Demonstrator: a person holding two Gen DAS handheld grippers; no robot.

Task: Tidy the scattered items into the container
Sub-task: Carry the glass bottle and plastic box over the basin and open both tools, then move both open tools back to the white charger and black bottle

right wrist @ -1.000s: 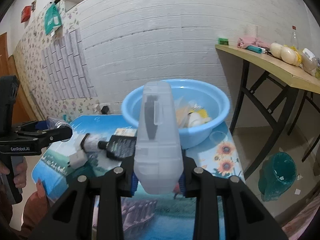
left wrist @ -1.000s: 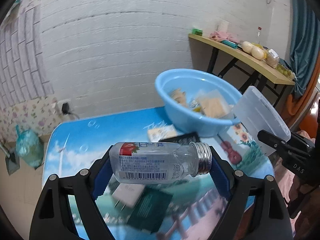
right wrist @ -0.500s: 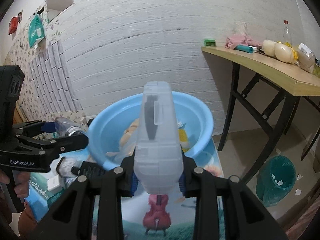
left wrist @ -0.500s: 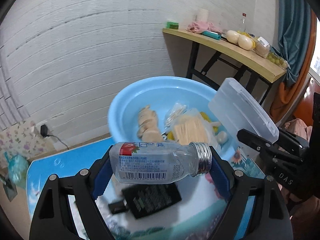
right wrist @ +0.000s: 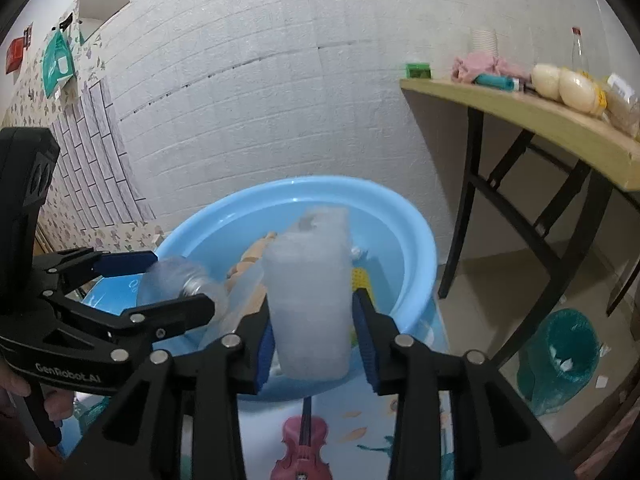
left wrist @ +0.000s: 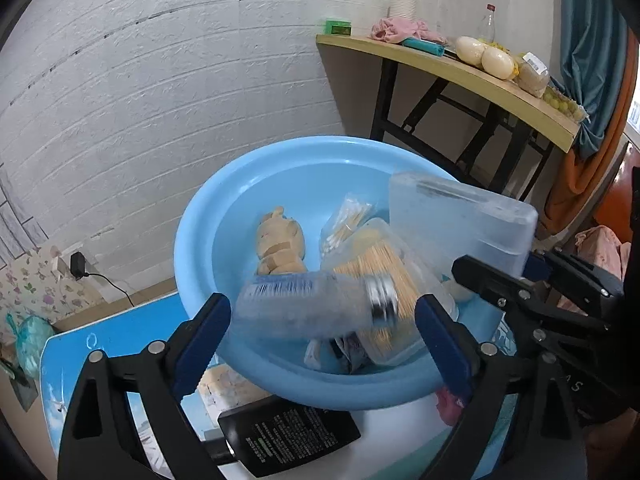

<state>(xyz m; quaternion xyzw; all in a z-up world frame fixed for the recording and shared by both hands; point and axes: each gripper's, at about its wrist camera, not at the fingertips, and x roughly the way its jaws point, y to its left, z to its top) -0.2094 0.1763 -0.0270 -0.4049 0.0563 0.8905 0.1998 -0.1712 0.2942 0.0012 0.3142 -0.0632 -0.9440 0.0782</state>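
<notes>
Bottle point(left wrist: 316, 306), clear plastic with metal screw cap, lower centre of left wrist view, blurred, lying crosswise between spread blue pads point(left wrist: 202, 344) of left gripper point(left wrist: 320, 340). Jaws just opened wider; pads appear clear of both bottle ends, so bottle judged released and dropping. Light, stiff, smooth-walled, likely slippery; best taken end to end or across the label. Translucent plastic case point(right wrist: 308, 300), lower centre of right wrist view, upright between pads of right gripper point(right wrist: 316, 340); jaws just eased apart, small gaps at both sides, grip judged let go. Rigid, light, slick. Beyond both, centre frame: blue basin point(left wrist: 208, 216) holding toothpick box point(left wrist: 384, 280), cotton swabs point(left wrist: 348, 220) and wooden figure point(left wrist: 280, 244).
</notes>
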